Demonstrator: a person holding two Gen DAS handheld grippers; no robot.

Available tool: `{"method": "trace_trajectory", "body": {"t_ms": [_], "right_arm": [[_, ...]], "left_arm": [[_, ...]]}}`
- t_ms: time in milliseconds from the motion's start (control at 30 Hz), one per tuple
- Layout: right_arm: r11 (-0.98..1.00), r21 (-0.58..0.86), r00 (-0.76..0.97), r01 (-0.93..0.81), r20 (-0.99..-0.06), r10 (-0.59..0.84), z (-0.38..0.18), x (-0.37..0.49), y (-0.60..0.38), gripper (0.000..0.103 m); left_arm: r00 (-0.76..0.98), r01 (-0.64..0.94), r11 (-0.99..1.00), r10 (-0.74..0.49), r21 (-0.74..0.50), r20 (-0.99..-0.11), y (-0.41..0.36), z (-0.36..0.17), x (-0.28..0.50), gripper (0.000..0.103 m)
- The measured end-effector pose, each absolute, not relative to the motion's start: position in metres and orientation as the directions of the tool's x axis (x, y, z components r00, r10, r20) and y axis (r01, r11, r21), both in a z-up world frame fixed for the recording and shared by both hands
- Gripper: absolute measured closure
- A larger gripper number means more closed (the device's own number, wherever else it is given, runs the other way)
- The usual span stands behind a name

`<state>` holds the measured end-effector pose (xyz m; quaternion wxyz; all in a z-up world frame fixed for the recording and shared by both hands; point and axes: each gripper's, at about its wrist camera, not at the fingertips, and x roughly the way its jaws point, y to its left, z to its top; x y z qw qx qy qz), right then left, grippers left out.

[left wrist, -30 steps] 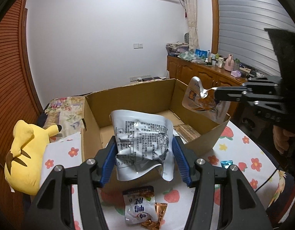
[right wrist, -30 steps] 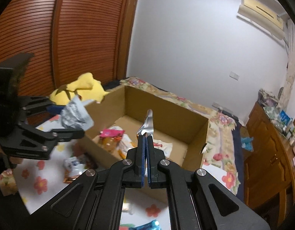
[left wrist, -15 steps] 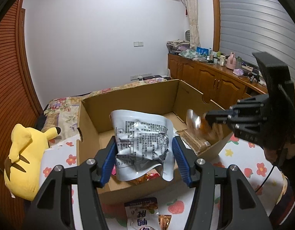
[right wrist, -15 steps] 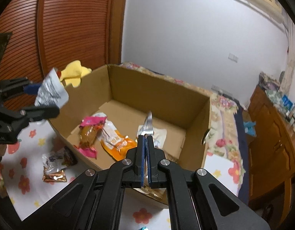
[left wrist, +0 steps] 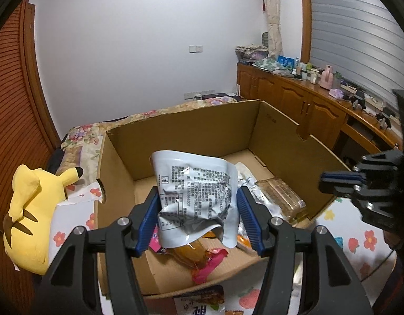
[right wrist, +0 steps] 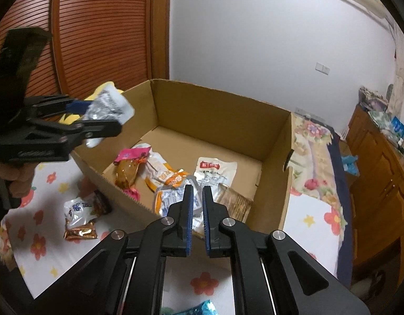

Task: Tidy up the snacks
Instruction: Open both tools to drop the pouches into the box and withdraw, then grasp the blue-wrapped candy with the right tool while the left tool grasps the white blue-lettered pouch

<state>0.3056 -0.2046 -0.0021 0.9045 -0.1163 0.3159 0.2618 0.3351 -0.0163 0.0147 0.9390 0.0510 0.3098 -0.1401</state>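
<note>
Cardboard box [right wrist: 223, 110] sits open on the flower-print surface [right wrist: 44, 183] with several snack packs inside. Left gripper [left wrist: 198, 215] clamps a crumpled silver pouch [left wrist: 196, 197] between its blue pads, held over the box's near wall at about nine o'clock from the right camera. Right gripper [right wrist: 197, 207] hangs over the near rim, jaws parted by a narrow gap, nothing between them, an orange-and-silver pack [right wrist: 170, 197] lying just beneath. At eight o'clock outside the box lie two small packets [right wrist: 80, 218].
</note>
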Motion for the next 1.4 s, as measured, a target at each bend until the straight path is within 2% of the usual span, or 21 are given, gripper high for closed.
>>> {"method": "trace_trajectory", "body": {"t_ms": [167, 467, 633, 800, 933, 1067, 1400], "right_arm": [[0.839, -0.03, 0.668, -0.544, -0.621, 0.41, 0.0, 0.299, -0.211, 0.1], [0.847, -0.002, 0.673, -0.531, -0.609, 0.42, 0.001, 0.291, -0.218, 0.093], [0.854, 0.019, 0.677, -0.521, -0.601, 0.426, 0.004, 0.274, -0.224, 0.081], [0.86, 0.03, 0.683, -0.509, -0.594, 0.425, 0.005, 0.251, -0.228, 0.075], [0.873, 0.046, 0.686, -0.486, -0.598, 0.414, -0.001, 0.235, -0.232, 0.065], [0.882, 0.075, 0.677, -0.465, -0.612, 0.409, -0.013, 0.221, -0.237, 0.063], [0.915, 0.114, 0.644, -0.388, -0.676, 0.357, -0.057, 0.209, -0.255, 0.061]], "left_arm": [[0.77, 0.282, 0.959, -0.223, 0.004, -0.598, -0.019, 0.012, 0.338, 0.039], [0.778, 0.282, 0.959, -0.226, 0.004, -0.586, -0.017, 0.016, 0.33, 0.039], [0.788, 0.293, 0.956, -0.244, -0.004, -0.566, -0.014, 0.023, 0.31, 0.039], [0.796, 0.316, 0.949, -0.262, 0.005, -0.546, -0.012, 0.031, 0.28, 0.038], [0.797, 0.332, 0.943, -0.281, -0.001, -0.534, -0.007, 0.034, 0.255, 0.036], [0.792, 0.348, 0.937, -0.3, -0.01, -0.533, -0.002, 0.027, 0.233, 0.028], [0.757, 0.334, 0.943, -0.277, -0.014, -0.592, 0.006, -0.011, 0.214, 0.028]]}}
